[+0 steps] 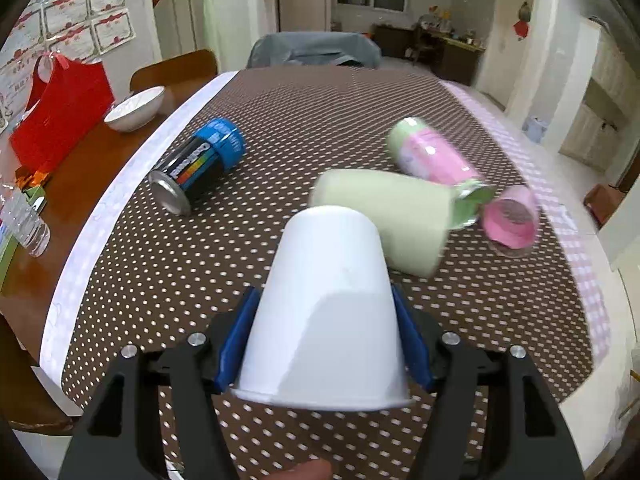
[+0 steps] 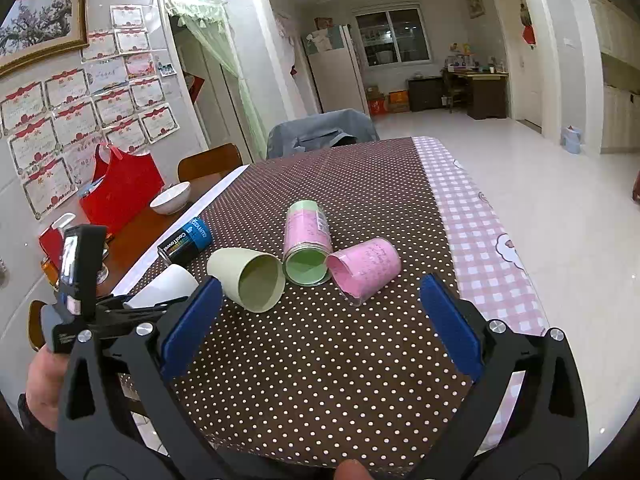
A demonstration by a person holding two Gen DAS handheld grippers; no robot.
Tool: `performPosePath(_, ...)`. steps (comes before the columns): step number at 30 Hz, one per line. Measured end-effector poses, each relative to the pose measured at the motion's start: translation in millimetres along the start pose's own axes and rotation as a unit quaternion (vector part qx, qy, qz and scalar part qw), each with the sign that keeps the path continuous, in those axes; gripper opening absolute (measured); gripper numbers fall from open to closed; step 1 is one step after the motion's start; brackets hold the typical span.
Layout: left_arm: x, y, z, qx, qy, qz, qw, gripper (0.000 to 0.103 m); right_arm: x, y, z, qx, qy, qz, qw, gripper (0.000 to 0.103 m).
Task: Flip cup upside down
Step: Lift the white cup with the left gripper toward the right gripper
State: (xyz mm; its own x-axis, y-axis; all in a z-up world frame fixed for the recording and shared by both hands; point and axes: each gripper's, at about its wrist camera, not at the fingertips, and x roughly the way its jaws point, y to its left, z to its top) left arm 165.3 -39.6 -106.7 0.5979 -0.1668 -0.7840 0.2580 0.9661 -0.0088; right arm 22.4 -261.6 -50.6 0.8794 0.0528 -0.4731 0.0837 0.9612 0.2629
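Note:
My left gripper (image 1: 326,320) is shut on a white cup (image 1: 326,312), its blue pads on the cup's sides. The cup's closed bottom points away from the camera and its rim is nearest me, above the dotted brown tablecloth (image 1: 180,280). In the right wrist view the white cup (image 2: 166,284) shows at the left, held by the left gripper (image 2: 132,308). My right gripper (image 2: 320,320) is open and empty above the tablecloth (image 2: 320,360), near the front edge.
A pale green cup (image 1: 384,216) (image 2: 250,276), a pink-and-green can (image 1: 432,156) (image 2: 306,240), a pink cup (image 1: 510,220) (image 2: 366,270) and a blue-and-black can (image 1: 200,164) (image 2: 186,242) lie on their sides. A white bowl (image 1: 134,110), red bag (image 1: 60,108) and water bottle (image 1: 26,226) stand left.

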Motion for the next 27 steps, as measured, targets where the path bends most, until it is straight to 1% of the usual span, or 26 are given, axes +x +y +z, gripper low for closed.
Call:
performPosePath(5,-13,-27,-8,0.014,-0.007,-0.02,0.9997,0.065,-5,-9,-1,0.01,-0.004,-0.003,1.0,0.097)
performPosePath(11,-12,-54,-16,0.023,0.0,-0.037,0.9991,0.065,-8,-19,-1,0.02,-0.007,-0.003,1.0,0.097)
performPosePath(19,8,-76,-27,0.029,0.025,-0.046,0.9982,0.065,-1,-26,-4,0.03,0.003,-0.005,1.0,0.097)
performPosePath(27,25,-85,-37,0.033,0.04,-0.054,0.9972,0.065,5,-29,-8,0.034,0.011,-0.008,0.999,0.097)
